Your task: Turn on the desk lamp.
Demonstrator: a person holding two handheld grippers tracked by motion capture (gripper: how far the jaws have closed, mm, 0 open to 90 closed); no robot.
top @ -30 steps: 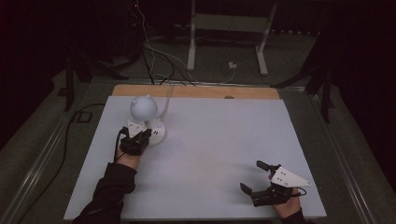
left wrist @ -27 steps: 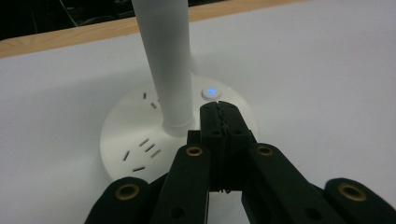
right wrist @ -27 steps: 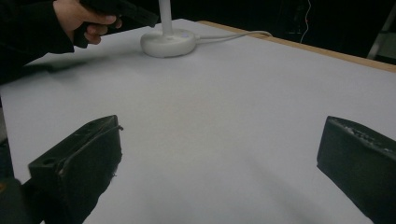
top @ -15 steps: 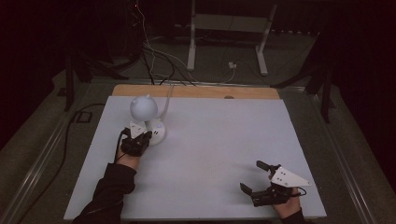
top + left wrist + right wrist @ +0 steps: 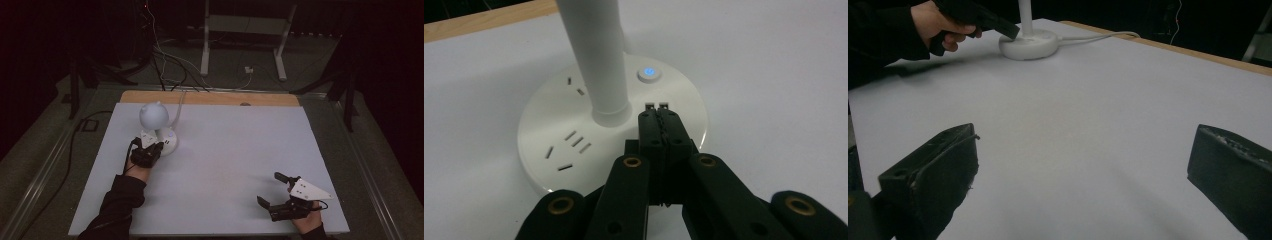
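Observation:
A white desk lamp stands at the table's left, with a round head on a stem and a round base. The base carries socket slots and a small button that glows blue. My left gripper is shut with nothing between its jaws. Its tips rest over the base's near rim, just short of two small ports, and it touches the base. My right gripper lies near the table's front right, open wide and empty.
A white board covers the table, with a wooden strip along its far edge. The lamp's white cord runs off the back. Cables and a metal stand sit on the floor beyond.

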